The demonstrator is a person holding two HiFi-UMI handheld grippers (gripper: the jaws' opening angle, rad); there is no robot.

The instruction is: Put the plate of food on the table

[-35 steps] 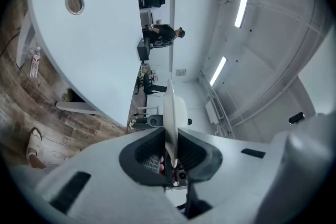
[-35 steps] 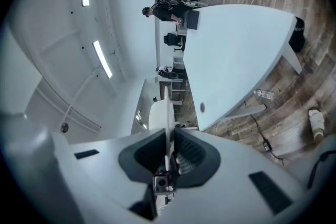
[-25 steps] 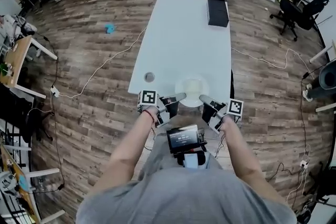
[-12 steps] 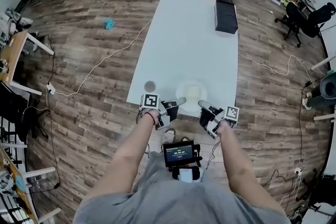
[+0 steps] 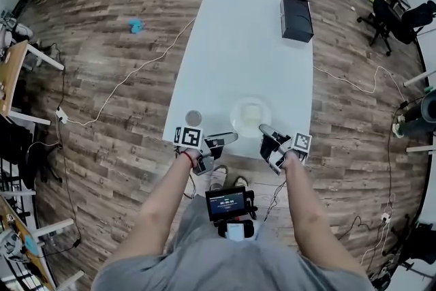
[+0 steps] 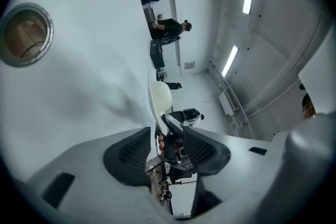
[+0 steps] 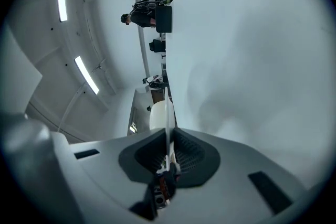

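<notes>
One plate (image 5: 251, 118) — left claw (image 6: 164, 136) opening around its rim, right claw (image 7: 169, 147) clamping it.

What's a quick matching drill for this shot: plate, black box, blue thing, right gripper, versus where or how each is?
1. plate
2. black box
3. blue thing
4. right gripper

A. on the floor, left of the table
B. near edge of the table
C. far end of the table
D. shut on the plate's rim

Pairs: 1-B, 2-C, 3-A, 4-D
</notes>
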